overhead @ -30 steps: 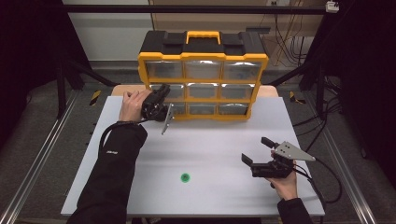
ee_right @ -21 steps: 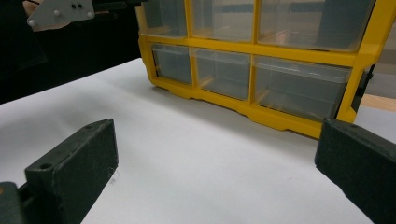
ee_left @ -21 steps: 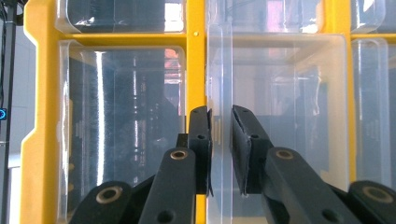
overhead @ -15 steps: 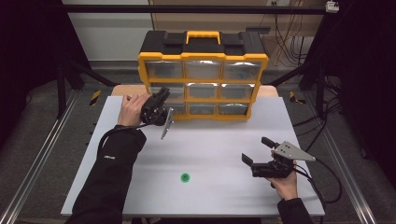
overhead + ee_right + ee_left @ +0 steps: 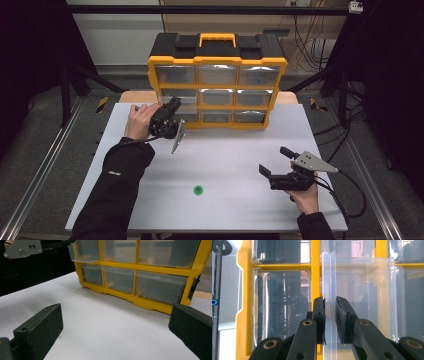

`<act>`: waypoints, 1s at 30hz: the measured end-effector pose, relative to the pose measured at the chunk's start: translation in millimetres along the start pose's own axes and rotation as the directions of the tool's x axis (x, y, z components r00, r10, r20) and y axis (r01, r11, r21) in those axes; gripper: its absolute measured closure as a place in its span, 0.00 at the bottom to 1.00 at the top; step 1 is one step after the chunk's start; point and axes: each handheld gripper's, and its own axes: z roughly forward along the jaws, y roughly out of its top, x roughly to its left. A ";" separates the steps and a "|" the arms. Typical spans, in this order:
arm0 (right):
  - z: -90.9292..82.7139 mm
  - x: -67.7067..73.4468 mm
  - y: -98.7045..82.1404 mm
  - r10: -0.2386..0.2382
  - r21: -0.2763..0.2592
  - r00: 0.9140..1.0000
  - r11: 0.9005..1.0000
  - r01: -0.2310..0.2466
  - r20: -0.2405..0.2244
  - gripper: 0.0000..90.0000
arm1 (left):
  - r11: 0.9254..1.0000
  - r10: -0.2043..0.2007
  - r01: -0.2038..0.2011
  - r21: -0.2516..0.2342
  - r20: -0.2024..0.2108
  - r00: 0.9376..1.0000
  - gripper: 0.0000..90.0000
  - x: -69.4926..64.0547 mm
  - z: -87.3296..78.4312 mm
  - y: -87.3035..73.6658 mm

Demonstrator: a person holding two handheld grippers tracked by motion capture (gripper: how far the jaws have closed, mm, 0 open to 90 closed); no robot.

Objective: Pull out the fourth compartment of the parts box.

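Observation:
A yellow organizer [image 5: 218,61] with clear drawers and a black top stands at the back of the white table [image 5: 235,150]. My left gripper [image 5: 174,105] is at its middle-left drawer [image 5: 187,112]. In the left gripper view the jaws [image 5: 330,302] are shut on the thin clear front lip of that drawer [image 5: 367,290], which sticks out of the yellow frame. The right gripper view shows this drawer [image 5: 83,251] standing out from its row. My right gripper [image 5: 274,160] rests low at the front right with its jaws [image 5: 116,312] wide open and nothing between them.
A small green dot [image 5: 198,190] marks the table near the front middle. Bare white table lies between the two grippers. Dark frame posts and cables stand beyond the table at both sides.
My left gripper has drawn back a little from the organizer toward the person, still gripping the drawer lip. The right gripper has not moved.

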 end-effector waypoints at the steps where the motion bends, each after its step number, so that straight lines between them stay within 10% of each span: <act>1: 0.1 -0.1 0.0 -0.002 -0.002 1.000 1.000 0.002 0.001 0.00 | 1.000 0.007 -0.007 -0.002 -0.001 1.000 0.87 0.7 -1.1 0.4; 30: -0.9 -0.6 0.3 -0.008 -0.002 1.000 1.000 0.008 -0.001 0.00 | 1.000 0.002 -0.003 -0.023 -0.020 1.000 0.87 -5.1 -24.8 6.0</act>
